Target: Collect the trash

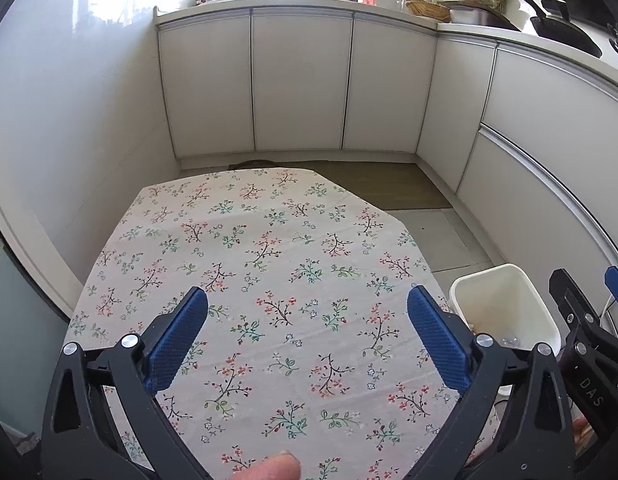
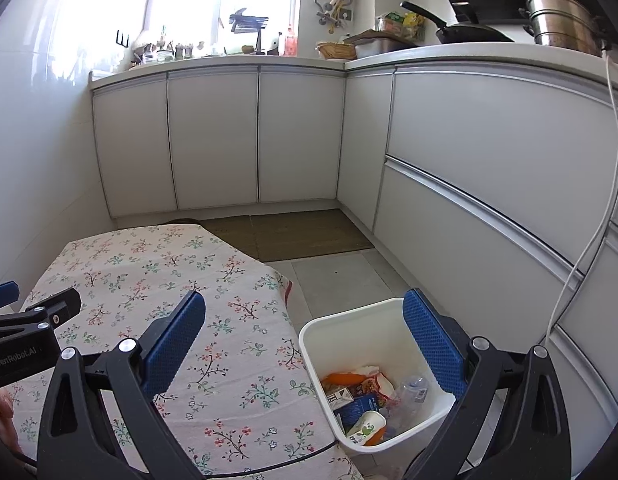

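Tablecloth (image 1: pixel 269 280) bare to its far edge; white bin (image 2: pixel 373 364) of trash beside its right edge; left gripper (image 1: pixel 307 304) and right gripper (image 2: pixel 305 310) spread wide, holding nothing.

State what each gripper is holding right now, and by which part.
Nothing is held. The left gripper is open over the floral tablecloth; the right gripper is open above the white bin.

One white bin (image 2: pixel 373 320) stands beside one cloth-covered table (image 1: pixel 269 240). Two grippers (both empty): the left (image 1: pixel 307 334) and the right (image 2: pixel 303 340). One black pan (image 2: pixel 465 32) on the counter.
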`<state>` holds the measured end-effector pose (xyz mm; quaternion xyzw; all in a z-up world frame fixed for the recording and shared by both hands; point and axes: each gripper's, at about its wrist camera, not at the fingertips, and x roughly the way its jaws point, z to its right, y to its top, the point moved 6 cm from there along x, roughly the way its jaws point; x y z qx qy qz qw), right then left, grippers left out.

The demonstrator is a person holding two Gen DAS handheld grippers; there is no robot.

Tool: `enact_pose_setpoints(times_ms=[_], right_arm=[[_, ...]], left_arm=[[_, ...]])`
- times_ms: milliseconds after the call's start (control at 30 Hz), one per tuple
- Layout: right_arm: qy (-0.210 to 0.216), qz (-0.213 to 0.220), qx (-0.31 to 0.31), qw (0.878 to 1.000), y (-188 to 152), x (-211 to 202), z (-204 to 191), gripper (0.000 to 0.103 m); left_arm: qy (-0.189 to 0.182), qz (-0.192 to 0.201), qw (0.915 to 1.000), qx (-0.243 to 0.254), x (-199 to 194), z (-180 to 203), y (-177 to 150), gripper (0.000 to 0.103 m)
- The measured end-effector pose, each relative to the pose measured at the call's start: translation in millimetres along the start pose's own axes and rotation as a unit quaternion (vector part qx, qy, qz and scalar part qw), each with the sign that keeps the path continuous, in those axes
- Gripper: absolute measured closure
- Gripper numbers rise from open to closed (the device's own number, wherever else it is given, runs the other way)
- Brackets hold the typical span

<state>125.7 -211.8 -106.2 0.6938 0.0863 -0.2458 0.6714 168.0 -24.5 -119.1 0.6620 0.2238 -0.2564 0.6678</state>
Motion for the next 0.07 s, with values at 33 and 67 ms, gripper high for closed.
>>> enact_pose_setpoints(times_ms=[33, 67], right_arm=[[-0.001, 0.000, 0.000, 1.000, -0.1, 0.3, 0.0, 0.007], [-0.001, 0.000, 0.000, 1.000, 0.0, 0.5, -0.1, 0.007]], left_arm=[[0.002, 0.003, 1.0000, 0.000, -0.7, -0.4, 0.4, 0.007], [0.004, 0.005, 1.0000, 0.001, -1.8, -0.1, 0.9, 0.007]])
